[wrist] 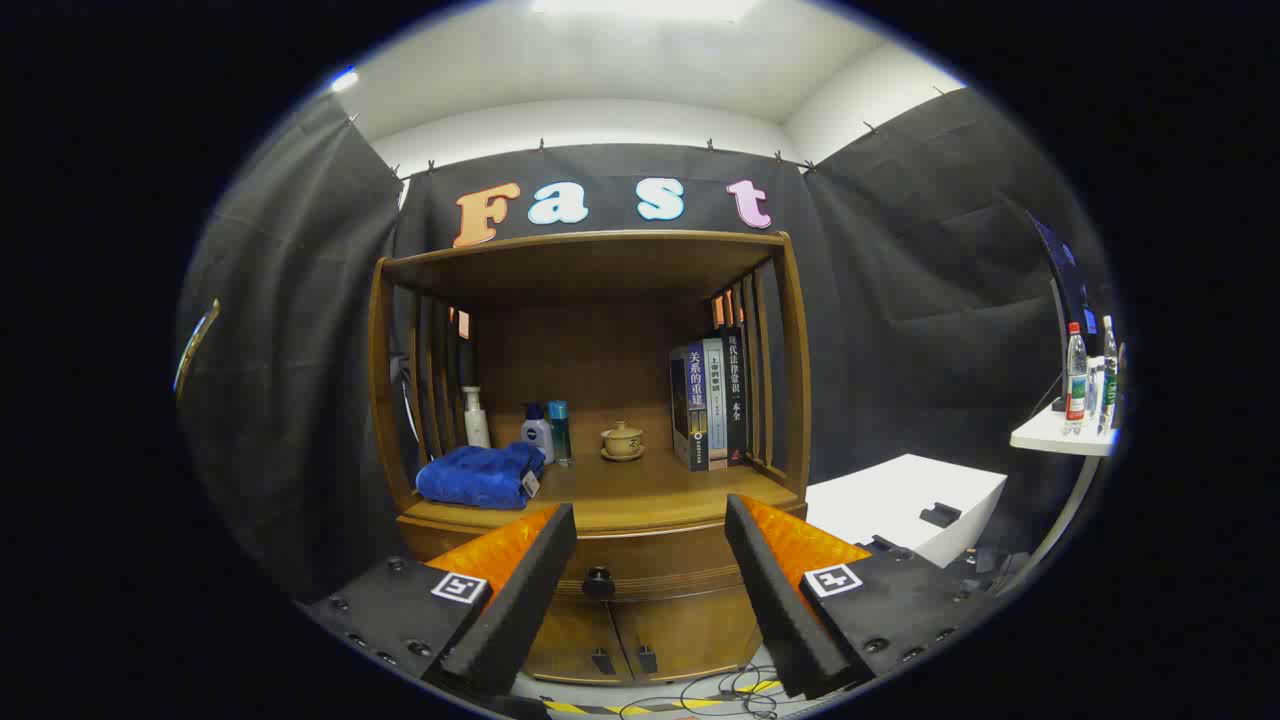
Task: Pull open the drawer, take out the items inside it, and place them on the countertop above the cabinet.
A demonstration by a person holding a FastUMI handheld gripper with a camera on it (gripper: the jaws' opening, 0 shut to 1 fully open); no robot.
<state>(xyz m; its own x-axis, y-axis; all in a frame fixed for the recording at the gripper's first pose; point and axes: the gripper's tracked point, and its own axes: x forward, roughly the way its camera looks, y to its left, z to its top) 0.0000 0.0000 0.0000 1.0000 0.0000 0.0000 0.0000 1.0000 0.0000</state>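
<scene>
I hold my claw (650,560) spread wide and well back from the wooden cabinet (590,400), pinching nothing. I keep the fingers parted because the round black knob (598,581) on the drawer (640,570) sits in the gap between them, and I judge the opening has to be wider than the knob before I can close around it. The drawer is shut, its front flush under the tabletop (650,495), so whatever lies inside is hidden from me and I cannot say what it is.

I aim level with the knob and not the two lower doors (640,635) beneath it, since those are not what the task asks for. The tabletop above already carries things: a folded blue towel (478,477) at the left, a white pump bottle (476,417) and two smaller bottles (548,432) behind it, a lidded tea cup on a saucer (622,440) near the middle, and a row of upright books (710,402) leaning against the right-hand slats. The bare wood at the front middle looks to me the natural spot for the drawer's contents, clear of the cup. Cables (720,690) trail on the floor below the cabinet.

The first step, pulling the drawer, is not yet begun.
</scene>
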